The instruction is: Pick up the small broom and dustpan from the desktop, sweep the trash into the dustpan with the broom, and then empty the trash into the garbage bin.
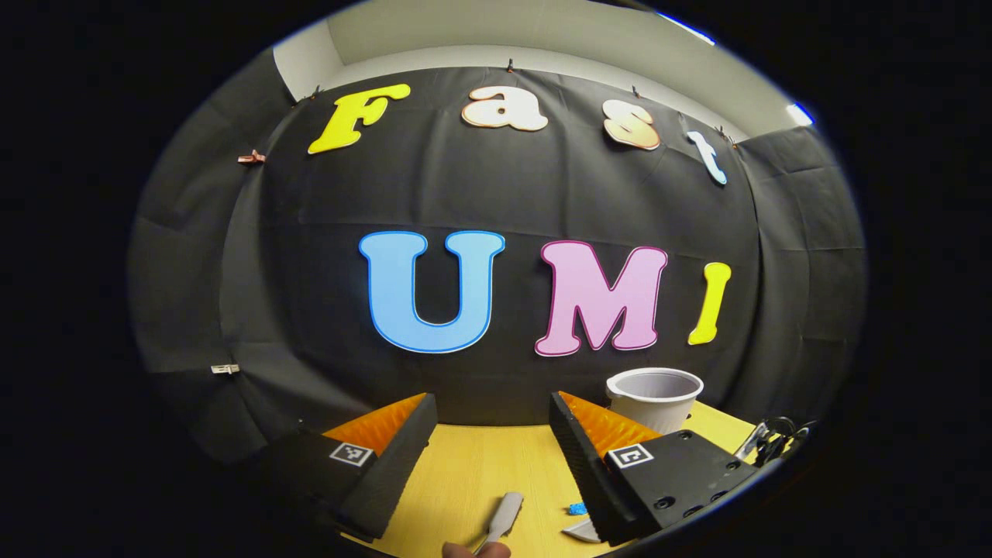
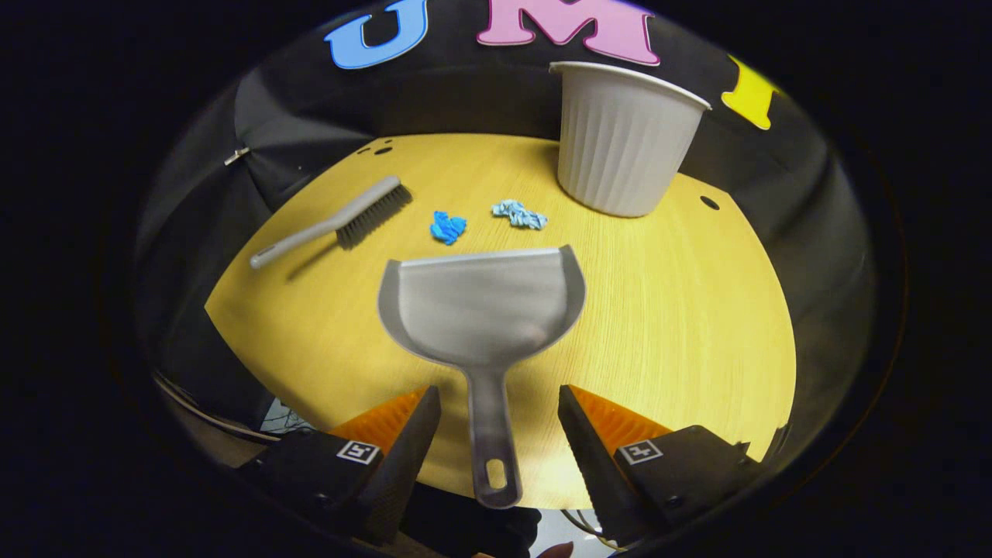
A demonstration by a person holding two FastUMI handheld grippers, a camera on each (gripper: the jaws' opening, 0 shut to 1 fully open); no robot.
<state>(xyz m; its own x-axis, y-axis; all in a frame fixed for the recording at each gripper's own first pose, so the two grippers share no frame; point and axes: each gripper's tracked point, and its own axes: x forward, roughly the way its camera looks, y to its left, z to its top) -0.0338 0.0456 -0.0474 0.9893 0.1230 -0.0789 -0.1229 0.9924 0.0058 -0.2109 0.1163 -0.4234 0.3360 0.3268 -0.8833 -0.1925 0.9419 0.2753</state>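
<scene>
On the yellow surface [image 2: 682, 310], the dustpan [image 2: 484, 302] lies flat, its handle pointing back between the spread fingers of the right gripper [image 2: 500, 411], which grips nothing. Beyond the pan's front edge lie two scraps of trash [image 2: 448, 227]. The broom [image 2: 341, 221] rests to the left; the garbage bin [image 2: 620, 139] stands upright behind. The left gripper [image 1: 492, 418] is wide apart, raised above the surface, holding nothing.
</scene>
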